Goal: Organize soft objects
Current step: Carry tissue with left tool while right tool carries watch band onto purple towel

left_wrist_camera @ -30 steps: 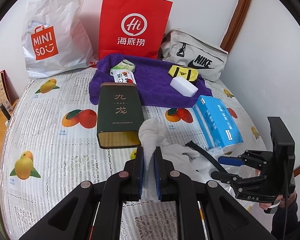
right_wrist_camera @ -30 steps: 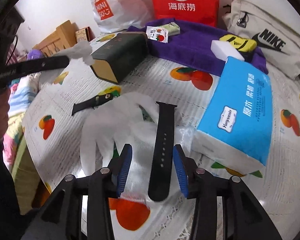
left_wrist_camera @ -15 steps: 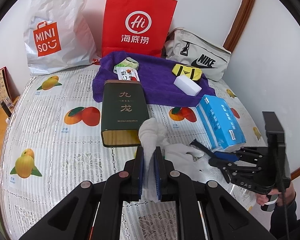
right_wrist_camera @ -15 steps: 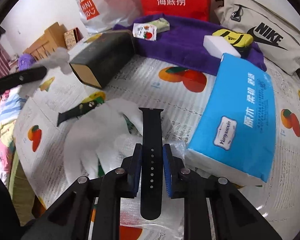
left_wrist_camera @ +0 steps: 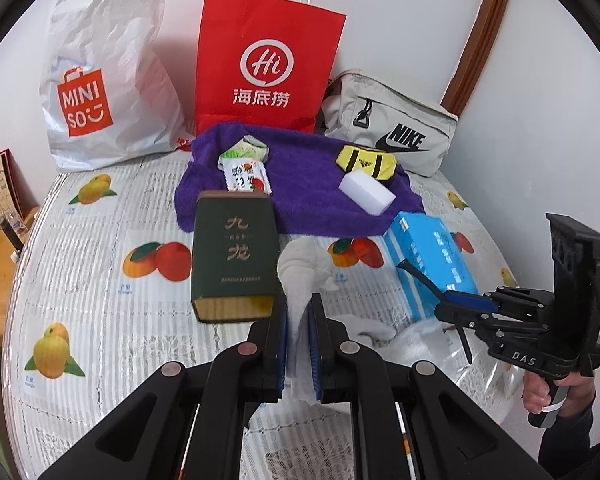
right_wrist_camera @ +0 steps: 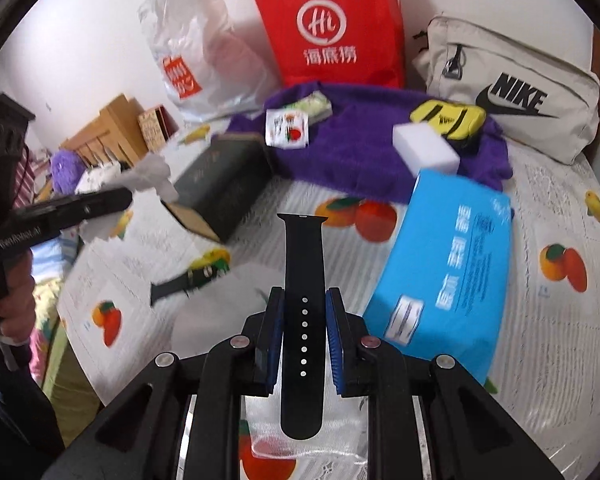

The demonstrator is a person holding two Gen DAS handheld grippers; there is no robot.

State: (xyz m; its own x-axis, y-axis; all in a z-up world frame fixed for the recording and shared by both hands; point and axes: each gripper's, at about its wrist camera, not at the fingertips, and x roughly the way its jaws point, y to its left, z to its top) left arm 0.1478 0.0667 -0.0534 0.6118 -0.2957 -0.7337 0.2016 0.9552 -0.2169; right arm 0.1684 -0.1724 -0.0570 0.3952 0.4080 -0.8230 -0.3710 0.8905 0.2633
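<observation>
At the far left a crinkled white plastic bag [left_wrist_camera: 100,80] carries an orange panel reading "MINISO". Beside it stands a stiff red paper bag [left_wrist_camera: 266,68] with white rope handles, a circled "Hi" and three Chinese characters. To its right a beige fabric pouch [left_wrist_camera: 392,132] printed "NIKE" leans on the wall. In front of these a fluffy purple towel [left_wrist_camera: 300,192] lies on the fruit-print tablecloth [left_wrist_camera: 80,272], bearing two small snack packets [left_wrist_camera: 246,172], a yellow and black pouch [left_wrist_camera: 366,160] and a white foam block [left_wrist_camera: 366,192]. A dark green rectangular tin [left_wrist_camera: 234,256] with gold Chinese characters lies just in front of the towel, its far end touching the towel's edge. The left gripper [left_wrist_camera: 299,336] has its jaws pressed together on a white cotton glove [left_wrist_camera: 300,276], which is bunched and sticks up between the blue pads, near the tin's front corner. Further right sits a soft blue tissue pack [left_wrist_camera: 430,256] with white Chinese writing. The right gripper [right_wrist_camera: 303,336], marked "DAS" on its side, clamps a smooth black watch strap [right_wrist_camera: 304,264] with a row of holes, raised above the cloth beside the tissue pack. A second black strap piece [right_wrist_camera: 180,284] lies flat on the cloth to its left
</observation>
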